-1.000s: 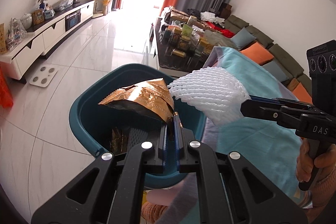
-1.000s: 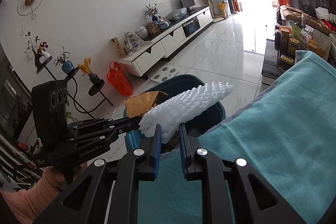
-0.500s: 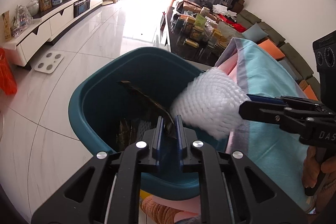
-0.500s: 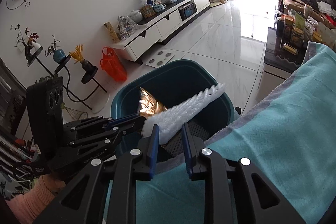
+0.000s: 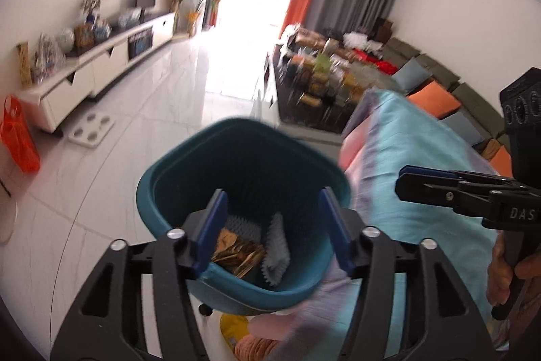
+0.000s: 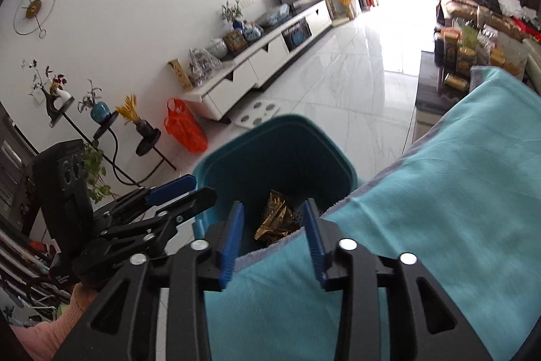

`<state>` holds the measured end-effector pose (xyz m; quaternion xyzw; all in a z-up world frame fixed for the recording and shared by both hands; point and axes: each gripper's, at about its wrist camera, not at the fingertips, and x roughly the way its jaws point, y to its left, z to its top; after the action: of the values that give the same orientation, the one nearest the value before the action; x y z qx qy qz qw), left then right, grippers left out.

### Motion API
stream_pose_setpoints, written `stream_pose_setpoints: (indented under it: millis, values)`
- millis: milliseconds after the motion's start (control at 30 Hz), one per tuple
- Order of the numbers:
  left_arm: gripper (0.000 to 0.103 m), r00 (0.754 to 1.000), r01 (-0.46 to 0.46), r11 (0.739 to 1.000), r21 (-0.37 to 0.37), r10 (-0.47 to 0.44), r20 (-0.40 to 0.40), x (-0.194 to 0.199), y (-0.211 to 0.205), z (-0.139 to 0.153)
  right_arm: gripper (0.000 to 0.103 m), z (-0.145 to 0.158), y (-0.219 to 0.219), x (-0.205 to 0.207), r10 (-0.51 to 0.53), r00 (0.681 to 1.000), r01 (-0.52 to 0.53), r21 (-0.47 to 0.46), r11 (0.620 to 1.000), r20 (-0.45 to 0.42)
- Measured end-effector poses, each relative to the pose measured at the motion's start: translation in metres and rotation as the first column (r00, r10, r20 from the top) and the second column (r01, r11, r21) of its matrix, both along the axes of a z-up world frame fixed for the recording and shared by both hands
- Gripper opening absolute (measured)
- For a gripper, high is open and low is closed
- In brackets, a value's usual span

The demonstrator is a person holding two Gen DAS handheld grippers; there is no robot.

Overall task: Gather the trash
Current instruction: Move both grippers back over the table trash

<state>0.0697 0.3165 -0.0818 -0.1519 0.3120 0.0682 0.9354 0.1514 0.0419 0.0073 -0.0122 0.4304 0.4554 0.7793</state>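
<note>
Both grippers gape above bin rim; wrapper inside

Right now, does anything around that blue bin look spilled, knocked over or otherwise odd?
Nothing stands out. The teal bin stands upright beside the cloth-covered table, with the gold wrapper and white foam net lying inside it. Both the left tool and right tool are open and hold nothing. No trash shows on the floor nearby.
</note>
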Motion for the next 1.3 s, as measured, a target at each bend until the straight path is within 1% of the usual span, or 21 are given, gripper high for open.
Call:
stream_pose_setpoints:
  millis: [33, 100, 167, 267, 367, 433, 467, 567, 600, 667, 700, 767, 833, 867, 933, 967, 1067, 1133, 1233, 1300]
  values:
    - [0.063, 1.0, 0.012, 1.0, 0.006, -0.012, 0.021, -0.004, -0.006, 0.006, 0.038, 0.007, -0.008, -0.005, -0.004, 1.0, 0.003, 0.015, 1.0, 0.019]
    - [0.065, 0.997, 0.049, 0.998, 0.025, -0.05, 0.059, -0.014, -0.022, 0.019, 0.039, 0.019, -0.024, -0.015, -0.014, 0.999, 0.012, 0.041, 0.999, 0.052]
    - [0.067, 0.992, 0.082, 0.996, 0.041, -0.085, 0.088, -0.021, -0.037, 0.029, 0.043, 0.032, -0.043, -0.022, -0.035, 0.996, 0.03, 0.066, 0.997, 0.083]
    - [0.068, 0.977, 0.164, 0.985, 0.045, -0.168, 0.131, -0.026, -0.068, 0.041, 0.044, 0.045, -0.07, -0.032, -0.066, 0.99, 0.055, 0.092, 0.994, 0.126]
    - [0.068, 0.954, 0.259, 0.965, 0.047, -0.263, 0.144, -0.026, -0.104, 0.047, 0.045, 0.056, -0.104, -0.044, -0.112, 0.981, 0.095, 0.113, 0.989, 0.159]
    - [0.068, 0.929, 0.335, 0.941, 0.044, -0.338, 0.151, -0.024, -0.132, 0.049, 0.045, 0.061, -0.134, -0.053, -0.155, 0.974, 0.134, 0.127, 0.983, 0.168]
    - [0.068, 0.92, 0.36, 0.932, 0.047, -0.362, 0.152, -0.023, -0.143, 0.05, 0.045, 0.062, -0.141, -0.055, -0.169, 0.97, 0.148, 0.129, 0.981, 0.173]
    - [0.068, 0.873, 0.462, 0.885, 0.05, -0.464, 0.149, -0.02, -0.184, 0.05, 0.045, 0.064, -0.181, -0.064, -0.23, 0.958, 0.207, 0.143, 0.968, 0.173]
    - [0.068, 0.862, 0.485, 0.873, 0.048, -0.486, 0.145, -0.02, -0.196, 0.047, 0.045, 0.063, -0.194, -0.067, -0.256, 0.951, 0.233, 0.14, 0.962, 0.175]
    - [0.068, 0.832, 0.537, 0.842, 0.044, -0.538, 0.134, -0.017, -0.22, 0.045, 0.045, 0.059, -0.221, -0.073, -0.308, 0.936, 0.288, 0.132, 0.949, 0.172]
    - [0.068, 0.821, 0.555, 0.831, 0.042, -0.555, 0.131, -0.016, -0.229, 0.043, 0.045, 0.056, -0.24, -0.076, -0.348, 0.923, 0.331, 0.124, 0.936, 0.165]
    - [0.068, 0.789, 0.604, 0.797, 0.025, -0.602, 0.122, -0.012, -0.25, 0.04, 0.045, 0.051, -0.259, -0.083, -0.396, 0.905, 0.381, 0.115, 0.917, 0.157]
    - [0.068, 0.768, 0.633, 0.774, 0.019, -0.63, 0.114, -0.013, -0.264, 0.036, 0.045, 0.045, -0.289, -0.089, -0.461, 0.874, 0.45, 0.102, 0.887, 0.15]
    - [0.068, 0.756, 0.648, 0.761, 0.016, -0.646, 0.108, -0.012, -0.273, 0.035, 0.045, 0.044, -0.298, -0.092, -0.481, 0.864, 0.47, 0.101, 0.877, 0.147]
    - [0.068, 0.735, 0.673, 0.739, 0.009, -0.671, 0.094, -0.007, -0.286, 0.033, 0.045, 0.039, -0.328, -0.099, -0.544, 0.827, 0.535, 0.094, 0.839, 0.141]
    - [0.068, 0.721, 0.689, 0.725, 0.009, -0.687, 0.088, -0.005, -0.296, 0.032, 0.045, 0.037, -0.34, -0.101, -0.567, 0.813, 0.559, 0.093, 0.824, 0.135]
    - [0.068, 0.694, 0.718, 0.695, 0.01, -0.717, 0.066, -0.003, -0.314, 0.029, 0.045, 0.027, -0.378, -0.107, -0.639, 0.763, 0.632, 0.094, 0.77, 0.101]
    - [0.067, 0.682, 0.73, 0.683, 0.009, -0.729, 0.052, 0.002, -0.325, 0.026, 0.046, 0.018, -0.398, -0.111, -0.673, 0.735, 0.668, 0.086, 0.739, 0.079]
    - [0.066, 0.676, 0.737, 0.676, -0.011, -0.737, 0.025, 0.014, -0.338, 0.022, 0.046, 0.003, -0.419, -0.114, -0.7, 0.714, 0.696, 0.082, 0.714, 0.035]
    - [0.066, 0.675, 0.737, 0.675, -0.026, -0.737, 0.008, 0.023, -0.343, 0.018, 0.046, -0.006, -0.428, -0.116, -0.697, 0.717, 0.695, 0.092, 0.714, -0.003]
